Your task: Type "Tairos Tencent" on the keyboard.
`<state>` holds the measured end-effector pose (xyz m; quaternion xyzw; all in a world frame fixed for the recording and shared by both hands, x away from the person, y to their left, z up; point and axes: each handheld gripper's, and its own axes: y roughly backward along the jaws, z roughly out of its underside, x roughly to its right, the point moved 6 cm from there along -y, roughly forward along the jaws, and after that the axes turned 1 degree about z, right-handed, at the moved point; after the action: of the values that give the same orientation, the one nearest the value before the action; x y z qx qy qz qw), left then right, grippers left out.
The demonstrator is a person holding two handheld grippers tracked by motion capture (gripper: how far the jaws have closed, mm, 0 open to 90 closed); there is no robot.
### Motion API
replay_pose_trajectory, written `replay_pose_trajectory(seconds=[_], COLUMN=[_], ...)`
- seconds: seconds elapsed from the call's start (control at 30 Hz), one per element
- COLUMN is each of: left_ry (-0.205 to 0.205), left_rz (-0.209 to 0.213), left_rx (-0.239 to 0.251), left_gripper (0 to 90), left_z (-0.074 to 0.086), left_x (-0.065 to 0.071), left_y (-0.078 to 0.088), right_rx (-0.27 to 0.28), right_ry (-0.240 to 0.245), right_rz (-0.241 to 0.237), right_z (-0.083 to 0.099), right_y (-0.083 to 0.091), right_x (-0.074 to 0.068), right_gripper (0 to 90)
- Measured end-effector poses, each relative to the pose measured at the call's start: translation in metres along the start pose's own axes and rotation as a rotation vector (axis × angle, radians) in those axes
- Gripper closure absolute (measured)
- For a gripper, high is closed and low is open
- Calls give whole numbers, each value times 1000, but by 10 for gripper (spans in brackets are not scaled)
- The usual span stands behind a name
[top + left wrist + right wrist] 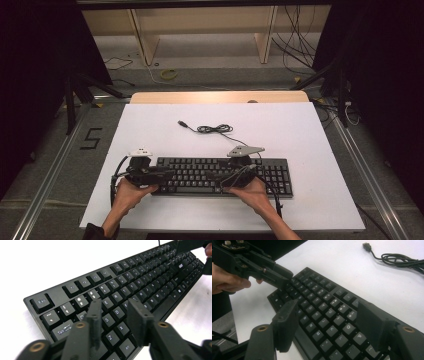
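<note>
Worktop (150, 210): white sheet over a light wood top, wood strip visible at far edge. Black keyboard (200, 175) lies flat on near half, long side parallel w/ near edge. Its cable (215, 129) lies coiled behind it, USB plug (183, 123) loose on sheet.

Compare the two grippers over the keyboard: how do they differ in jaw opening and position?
The left gripper has narrower jaws than the right gripper, whose jaws stand wide. The left gripper hovers over the keyboard's Esc end, the right gripper over its middle-right letters. Both are hand-held, with nothing between their jaws.
</note>
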<state>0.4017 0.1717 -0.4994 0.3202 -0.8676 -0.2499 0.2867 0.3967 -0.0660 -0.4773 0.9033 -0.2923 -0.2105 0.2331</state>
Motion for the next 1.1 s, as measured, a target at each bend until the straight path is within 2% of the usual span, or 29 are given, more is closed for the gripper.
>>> replay_pose_trajectory(seconds=[0.27, 0.43, 0.63, 1.1], left_ry=[-36, -44, -58, -69], left_rz=[-13, -21, -22, -23], left_rx=[-31, -40, -57, -64], left_gripper=[796, 860, 888, 891], left_z=[1, 0, -1, -9], left_x=[0, 1, 1, 2], left_y=[-2, -4, -5, -16], right_rx=[11, 16, 9, 8], right_ry=[-2, 0, 2, 3], right_rz=[4, 3, 2, 3], right_z=[3, 5, 7, 13], right_y=[5, 8, 8, 12], right_x=[0, -1, -1, -2], right_gripper=[349, 350, 349, 349])
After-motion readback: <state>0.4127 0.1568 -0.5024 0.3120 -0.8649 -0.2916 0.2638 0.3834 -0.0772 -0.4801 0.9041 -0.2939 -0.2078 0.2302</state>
